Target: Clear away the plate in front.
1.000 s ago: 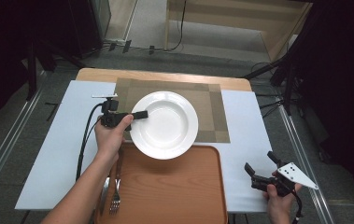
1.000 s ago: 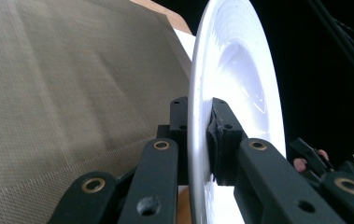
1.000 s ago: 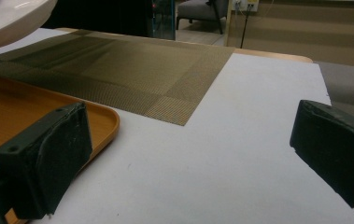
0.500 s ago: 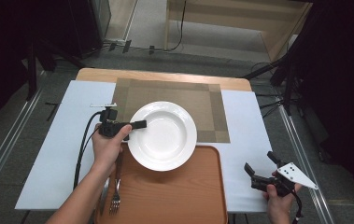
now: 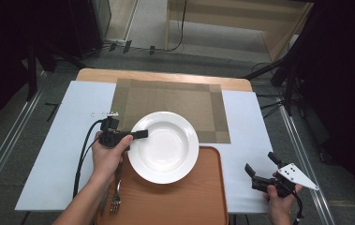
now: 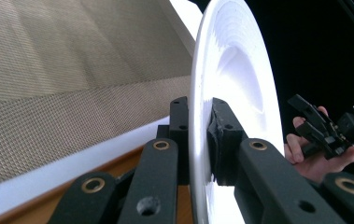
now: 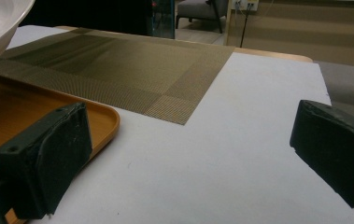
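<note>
The left gripper (image 5: 140, 134) is pinching the rim of a white soup plate (image 5: 166, 147), one jaw above the rim and one beneath it, as the left gripper view (image 6: 198, 135) makes plain. Over the last second the plate is travelling with that gripper, sliding off the woven brown placemat (image 5: 170, 101) ahead of it and toward the person, so that most of it is now overhanging the wooden tray (image 5: 180, 201) below the jaws. The grip is looking unchanged across that stretch. The plate is judged to be on its way down to the tray, roughly halfway across the tray's far edge, with the set-down not yet made.

The right gripper (image 5: 264, 171) is keeping its place at the table's near right corner, well apart from the plate, its jaws spread wide over the white table cover (image 7: 240, 121) and pinching nothing. A fork (image 5: 115, 199) is lying on the tray just behind the left gripper, beside the person's left forearm (image 5: 84, 206), so the plate is needing to land clear of it.
</note>
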A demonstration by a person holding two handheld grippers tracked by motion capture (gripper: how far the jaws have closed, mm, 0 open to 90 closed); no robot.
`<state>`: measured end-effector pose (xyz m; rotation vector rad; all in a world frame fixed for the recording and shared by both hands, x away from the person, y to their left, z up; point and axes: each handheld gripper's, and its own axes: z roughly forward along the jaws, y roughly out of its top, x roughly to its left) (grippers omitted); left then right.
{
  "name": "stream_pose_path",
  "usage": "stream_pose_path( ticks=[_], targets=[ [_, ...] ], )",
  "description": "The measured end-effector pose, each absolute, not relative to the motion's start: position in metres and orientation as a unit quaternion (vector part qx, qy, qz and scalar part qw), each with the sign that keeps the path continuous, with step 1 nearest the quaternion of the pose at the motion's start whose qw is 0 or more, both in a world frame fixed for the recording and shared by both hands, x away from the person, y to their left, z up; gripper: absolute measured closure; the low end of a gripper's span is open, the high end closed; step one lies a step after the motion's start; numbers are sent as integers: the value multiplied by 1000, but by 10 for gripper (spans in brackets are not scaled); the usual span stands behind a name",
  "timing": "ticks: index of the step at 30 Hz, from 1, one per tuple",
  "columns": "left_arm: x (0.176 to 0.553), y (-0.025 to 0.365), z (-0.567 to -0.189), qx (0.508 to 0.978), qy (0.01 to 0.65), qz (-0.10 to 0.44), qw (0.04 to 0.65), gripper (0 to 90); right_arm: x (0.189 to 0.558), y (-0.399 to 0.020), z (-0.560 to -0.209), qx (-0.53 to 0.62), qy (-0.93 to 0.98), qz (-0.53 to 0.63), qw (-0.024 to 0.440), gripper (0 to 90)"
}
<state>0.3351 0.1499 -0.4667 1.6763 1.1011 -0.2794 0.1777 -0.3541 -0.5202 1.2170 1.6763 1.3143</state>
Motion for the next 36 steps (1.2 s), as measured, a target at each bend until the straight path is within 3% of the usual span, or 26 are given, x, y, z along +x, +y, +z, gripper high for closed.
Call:
stream_pose_path(
  ticks=[36],
  targets=[
    [270,158,-495,708,453,-160,517,797,178,-353,-520,467,645,503,337,0]
  ],
)
